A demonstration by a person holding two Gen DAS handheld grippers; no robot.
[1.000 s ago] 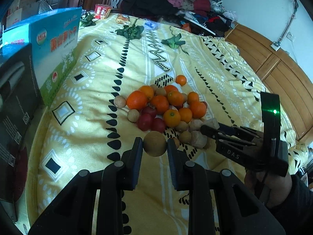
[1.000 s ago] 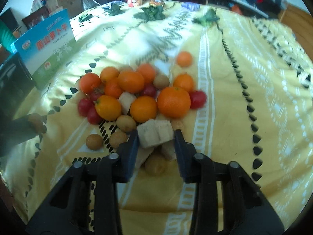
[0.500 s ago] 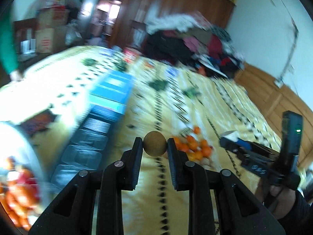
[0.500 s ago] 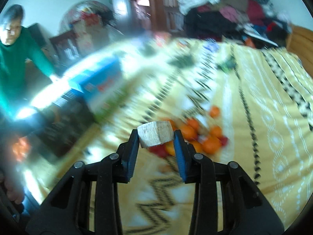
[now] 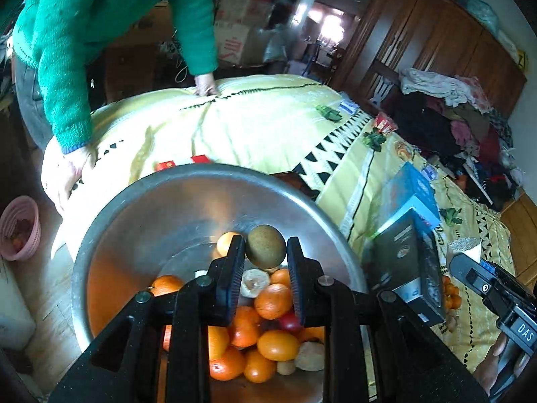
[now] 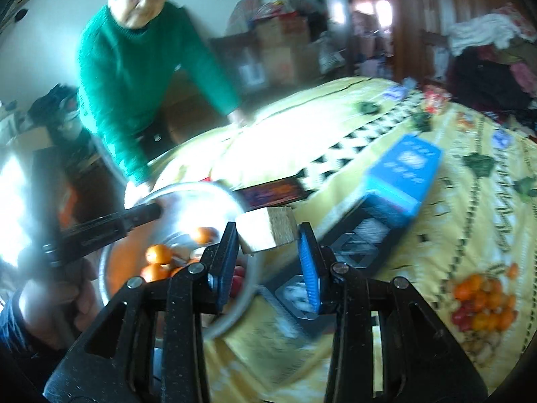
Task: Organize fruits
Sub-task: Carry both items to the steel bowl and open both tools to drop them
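2 grippers clamped | left gripper [image 5: 265, 261]: brown fruit [image 5: 265, 247] over metal bowl [image 5: 141, 208] of oranges [image 5: 272, 300] | right gripper [image 6: 268, 255]: tan block [image 6: 266, 235]

Open metal bowl [image 5: 141, 221], boxes [image 5: 412, 235] beside

A lived-in bedroom at home. A bed [image 5: 268, 127] under a yellow patterned quilt fills the middle. Far right, clothes [image 5: 446, 110] are heaped against a tall wooden wardrobe [image 5: 436, 27]. Cardboard boxes [image 5: 238, 30] are stacked at the far side near a lit doorway [image 5: 322, 23]. A woman [image 6: 141, 53] in a green sweater leans on the far left edge of the bed. A pink basket [image 5: 20, 228] sits on the wooden floor at near left.
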